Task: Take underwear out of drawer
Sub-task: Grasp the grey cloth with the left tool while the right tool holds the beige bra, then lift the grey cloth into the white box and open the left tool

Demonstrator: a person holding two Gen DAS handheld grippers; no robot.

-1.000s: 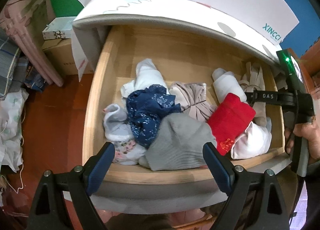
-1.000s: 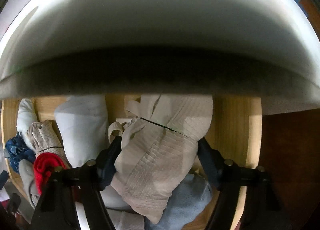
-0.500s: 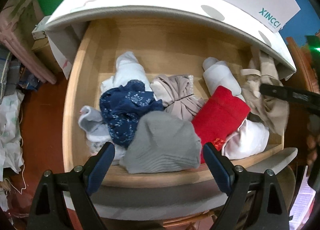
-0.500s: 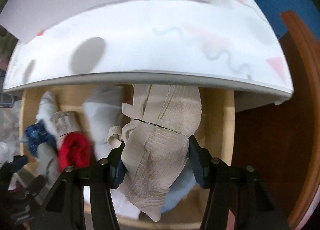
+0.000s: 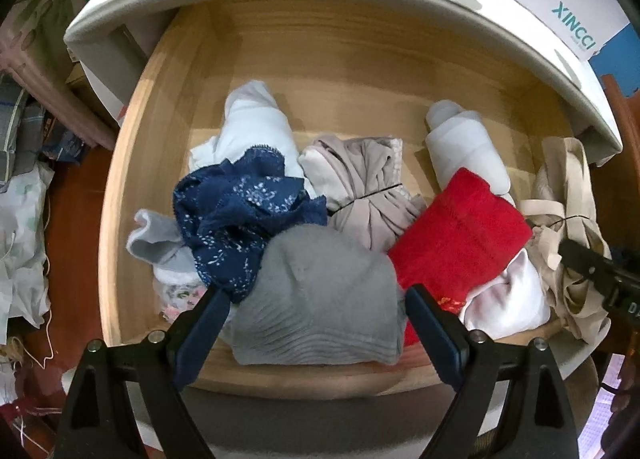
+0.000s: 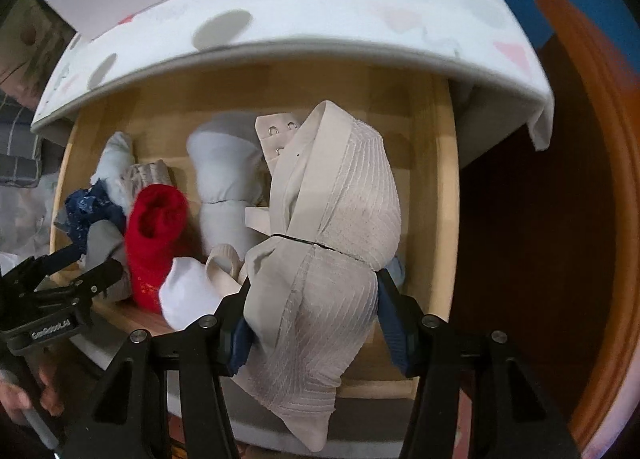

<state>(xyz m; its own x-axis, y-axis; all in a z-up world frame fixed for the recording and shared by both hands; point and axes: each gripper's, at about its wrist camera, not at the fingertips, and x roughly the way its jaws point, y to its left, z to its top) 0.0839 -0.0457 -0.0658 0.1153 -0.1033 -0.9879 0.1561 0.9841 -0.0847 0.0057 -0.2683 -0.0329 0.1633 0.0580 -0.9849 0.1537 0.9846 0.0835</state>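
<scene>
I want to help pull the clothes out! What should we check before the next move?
1. Right hand-held gripper shut on the beige bra: ok; its jaws have just been closing on it.
2. Bra free of the drawer: cannot tell; its top end shows over the drawer.
3. Bra strap clear of the white bundle: not ok, a loop lies against it.
4. Left hand-held gripper open: ok.
5. Grey garment lined up between its fingers: ok, not yet gripped.
</scene>
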